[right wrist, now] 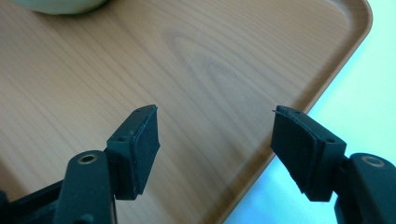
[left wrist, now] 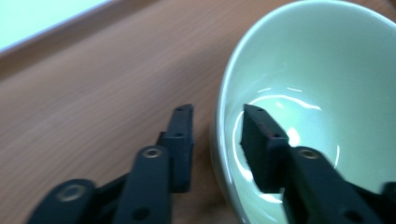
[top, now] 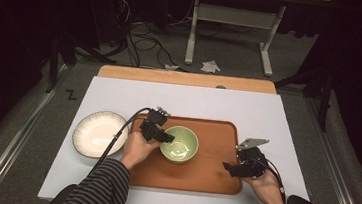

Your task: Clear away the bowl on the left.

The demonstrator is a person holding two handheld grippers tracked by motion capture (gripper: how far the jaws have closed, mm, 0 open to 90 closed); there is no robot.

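Observation:
A pale green bowl [top: 182,146] stands on the left half of a wooden tray [top: 212,178]. My left gripper [top: 166,137] is at the bowl's left rim. In the left gripper view the bowl [left wrist: 308,56] has its rim between the jaws of that gripper [left wrist: 217,112]: one pad outside the wall, one inside, a small gap on each side, so it is open. My right gripper [top: 230,167] hovers over the tray's right part, open with nothing between its fingers. In the right gripper view that gripper [right wrist: 215,112] stands wide above the bare tray [right wrist: 210,60] near its corner.
A white plate [top: 99,133] with a dark rim lies on the white table cover left of the tray. The bowl's edge [right wrist: 60,4] peeks in at the top left of the right gripper view. Cables and a table frame lie on the floor beyond.

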